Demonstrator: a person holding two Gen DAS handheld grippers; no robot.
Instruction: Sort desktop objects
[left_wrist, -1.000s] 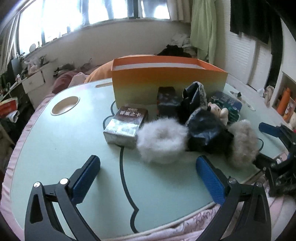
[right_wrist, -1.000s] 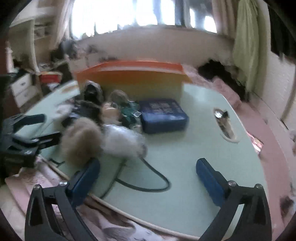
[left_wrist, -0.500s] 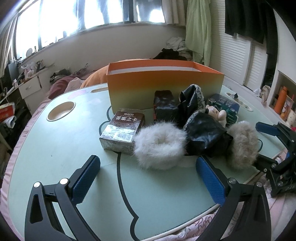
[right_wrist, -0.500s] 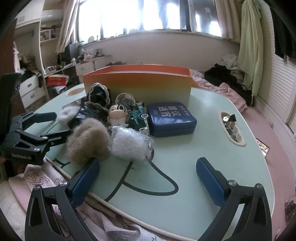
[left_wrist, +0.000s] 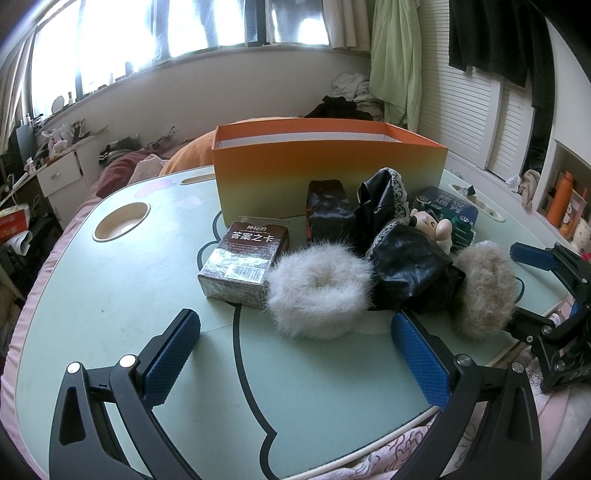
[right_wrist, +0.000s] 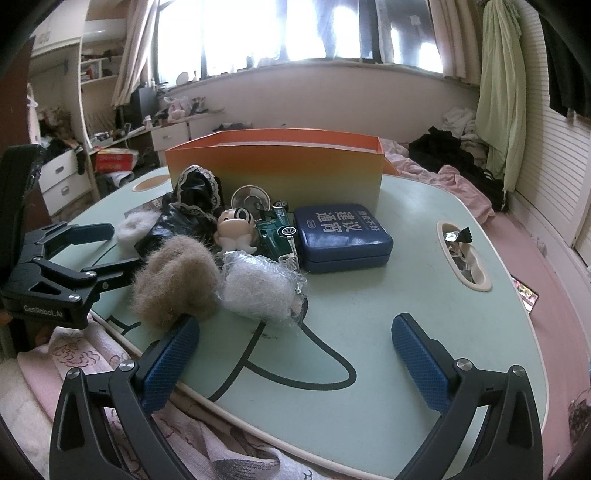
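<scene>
Leftmost on the pale green counter (left_wrist: 110, 295), a brown printed card box (left_wrist: 245, 264) lies just beside a white fluffy scrunchie (left_wrist: 319, 291), which touches a crumpled black glossy pouch (left_wrist: 413, 273). Beyond that pouch sits a tan fluffy scrunchie (left_wrist: 484, 291) near the counter's near edge. Behind the cluster, toward the far edge, stands an open orange cardboard box (left_wrist: 328, 177). A dark blue rectangular case (right_wrist: 343, 236) lies right of a green toy car (right_wrist: 277, 230). Both the left gripper (left_wrist: 295, 354) and right gripper (right_wrist: 295, 350) hover with fingers spread wide, holding nothing.
</scene>
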